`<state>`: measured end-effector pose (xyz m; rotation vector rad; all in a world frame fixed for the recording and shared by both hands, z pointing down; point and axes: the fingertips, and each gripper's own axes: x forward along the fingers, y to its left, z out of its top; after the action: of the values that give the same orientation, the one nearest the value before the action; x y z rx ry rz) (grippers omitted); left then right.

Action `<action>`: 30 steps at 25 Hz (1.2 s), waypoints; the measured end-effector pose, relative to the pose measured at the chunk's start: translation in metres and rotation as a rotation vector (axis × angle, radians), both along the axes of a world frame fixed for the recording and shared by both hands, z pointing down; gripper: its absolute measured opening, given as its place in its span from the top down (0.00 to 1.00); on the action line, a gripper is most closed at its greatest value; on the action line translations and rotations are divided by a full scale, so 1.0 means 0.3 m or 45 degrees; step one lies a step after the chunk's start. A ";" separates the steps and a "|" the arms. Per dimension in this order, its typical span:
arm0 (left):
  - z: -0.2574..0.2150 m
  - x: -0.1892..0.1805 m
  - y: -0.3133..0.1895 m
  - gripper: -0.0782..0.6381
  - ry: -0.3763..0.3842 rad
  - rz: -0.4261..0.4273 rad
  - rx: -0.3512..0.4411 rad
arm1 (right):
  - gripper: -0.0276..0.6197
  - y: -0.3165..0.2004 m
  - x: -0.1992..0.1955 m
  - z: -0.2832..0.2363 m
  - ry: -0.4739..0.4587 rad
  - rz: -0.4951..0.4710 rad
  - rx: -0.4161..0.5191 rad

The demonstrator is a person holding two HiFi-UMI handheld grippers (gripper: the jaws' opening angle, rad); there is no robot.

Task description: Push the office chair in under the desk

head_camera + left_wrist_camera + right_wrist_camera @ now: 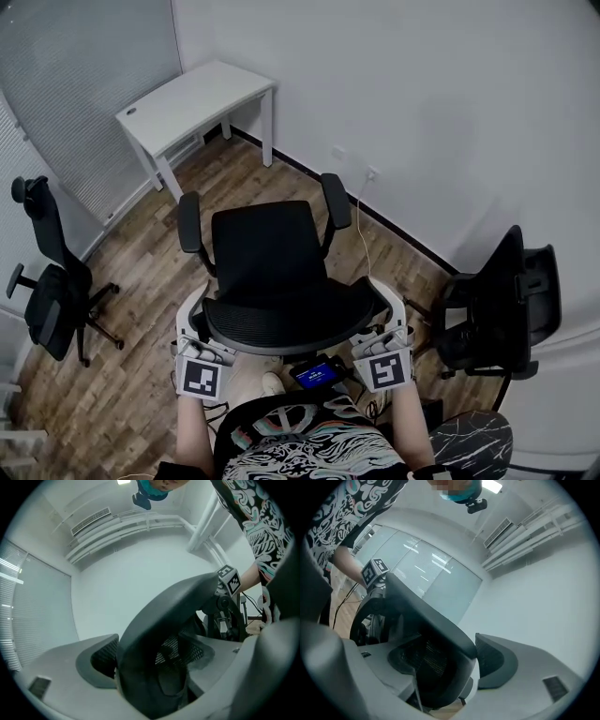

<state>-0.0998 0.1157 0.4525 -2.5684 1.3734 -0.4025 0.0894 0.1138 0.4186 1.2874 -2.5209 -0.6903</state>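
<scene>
A black office chair (272, 248) stands mid-room on the wood floor, seat facing away from me toward the white desk (192, 98) at the far left corner. I stand behind its curved backrest (281, 323). My left gripper (199, 323) straddles the backrest's left end, and my right gripper (382, 317) straddles its right end. In the left gripper view the dark backrest rim (154, 620) runs between the wide jaws of the left gripper (154, 665). The right gripper view shows the rim (426, 616) inside the right gripper (454, 665), a thin gap beside one pad (497, 663).
A second black chair (52, 281) stands at the left by the blinds. A third (497, 309) is at the right against the wall. A white cable (361, 220) runs down from a wall socket. Bare floor lies between my chair and the desk.
</scene>
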 end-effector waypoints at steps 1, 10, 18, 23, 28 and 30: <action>0.000 0.001 -0.001 0.35 0.012 0.003 0.001 | 0.46 -0.002 0.003 0.003 -0.029 0.007 -0.032; 0.004 0.006 -0.013 0.34 0.073 0.001 -0.022 | 0.46 -0.018 0.033 0.041 -0.062 0.048 -0.182; -0.002 -0.012 -0.016 0.34 0.100 0.015 -0.004 | 0.47 -0.019 0.015 0.047 -0.073 0.055 -0.193; -0.002 -0.026 -0.021 0.34 0.097 0.033 -0.019 | 0.47 -0.023 -0.001 0.043 -0.092 0.032 -0.194; -0.005 -0.046 -0.024 0.33 0.146 0.009 -0.020 | 0.46 -0.029 -0.018 0.041 -0.117 0.016 -0.187; -0.001 -0.049 -0.023 0.33 0.148 0.003 -0.027 | 0.47 -0.030 -0.019 0.043 -0.147 0.010 -0.193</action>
<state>-0.1144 0.1087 0.4521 -2.6484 1.4114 -0.2725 0.0837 0.1048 0.4314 1.3175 -2.5996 -0.4246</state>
